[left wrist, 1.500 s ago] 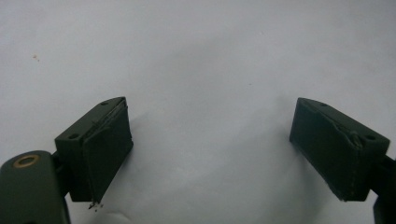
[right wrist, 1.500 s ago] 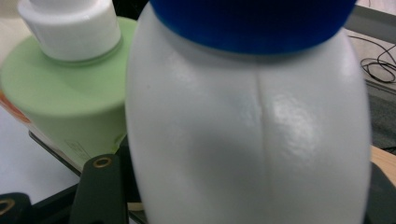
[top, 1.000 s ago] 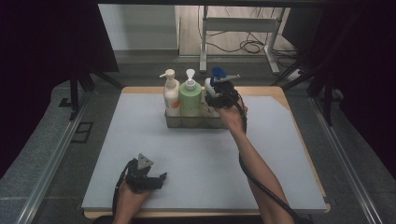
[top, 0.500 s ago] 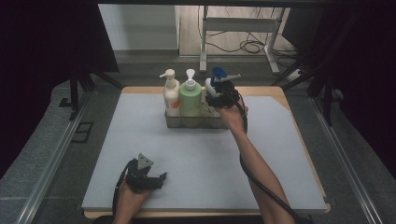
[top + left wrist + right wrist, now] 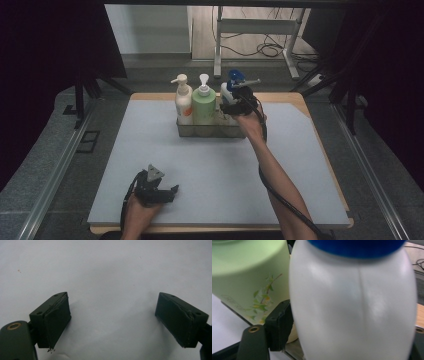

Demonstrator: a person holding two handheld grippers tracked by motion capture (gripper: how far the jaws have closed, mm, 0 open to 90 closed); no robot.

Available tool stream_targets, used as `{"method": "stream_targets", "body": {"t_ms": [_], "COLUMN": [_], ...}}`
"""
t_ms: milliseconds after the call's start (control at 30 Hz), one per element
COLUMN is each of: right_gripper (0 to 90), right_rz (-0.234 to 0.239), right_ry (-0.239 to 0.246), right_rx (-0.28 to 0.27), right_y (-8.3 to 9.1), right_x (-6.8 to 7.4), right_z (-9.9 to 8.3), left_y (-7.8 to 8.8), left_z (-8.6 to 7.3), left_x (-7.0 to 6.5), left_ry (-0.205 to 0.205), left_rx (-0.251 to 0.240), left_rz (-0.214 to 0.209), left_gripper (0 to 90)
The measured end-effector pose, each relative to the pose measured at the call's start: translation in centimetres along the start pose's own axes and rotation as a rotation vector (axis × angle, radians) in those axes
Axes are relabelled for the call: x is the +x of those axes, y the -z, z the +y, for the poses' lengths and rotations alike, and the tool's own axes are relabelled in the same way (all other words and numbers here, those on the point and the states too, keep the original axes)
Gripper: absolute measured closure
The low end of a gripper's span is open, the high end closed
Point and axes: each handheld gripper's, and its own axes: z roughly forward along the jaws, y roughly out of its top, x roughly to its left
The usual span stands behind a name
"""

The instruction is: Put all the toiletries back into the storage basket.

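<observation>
At the tray's (image 5: pixel 186 131) right end, far table edge, the blue-capped white bottle (image 5: pixel 354 302) sits between the right gripper's (image 5: pixel 234 106) jaws, just opening, pads seemingly clear.

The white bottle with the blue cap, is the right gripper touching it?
Cannot tell. In the right gripper view the white bottle with the blue cap sits between the right gripper's jaws, hiding the contact line.

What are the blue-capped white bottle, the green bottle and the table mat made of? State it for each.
White bottle: apparently plastic, smooth and semi-glossy; soft highlights and a moulded seam run down its body.
Green bottle: probably plastic, matte pale green with a printed leaf sprig.
Table mat: a matte grey-white sheet without glare, perhaps foam or soft plastic; the look leaves it open. A wooden edge shows beneath.
</observation>
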Motion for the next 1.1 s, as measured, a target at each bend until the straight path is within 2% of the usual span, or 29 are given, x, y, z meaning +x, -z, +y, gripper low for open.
{"method": "stream_targets", "body": {"t_ms": [167,467,667,933,1100], "right_gripper": [20.5,19.6,20.1,31.4,41.6], "right_rz": [0.002,0.029,0.051,0.078,0.116], "right_ry": [0.022,0.025,0.032,0.025,0.018], "right_rx": [0.000,-0.003,0.016,0.027,0.031], "right_y": [0.1,1.1,1.9,3.4,4.3], "right_x": [0.1,0.1,0.0,-0.7,-1.4], "right_z": [-0.3,-1.0,-2.0,-3.6,-4.6], "left_y": [0.0,0.0,0.0,0.0,0.0], "left_z": [0.0,0.0,0.0,0.0,0.0], "left_x": [0.0,0.0,0.0,0.0,0.0], "left_ry": [-0.001,0.000,0.001,0.003,0.003], "left_rx": [0.000,0.000,-0.001,-0.003,-0.003], "left_rz": [0.000,0.000,-0.001,-0.001,-0.001], "left_gripper": [12.2,12.2,12.2,12.2,12.2]}}
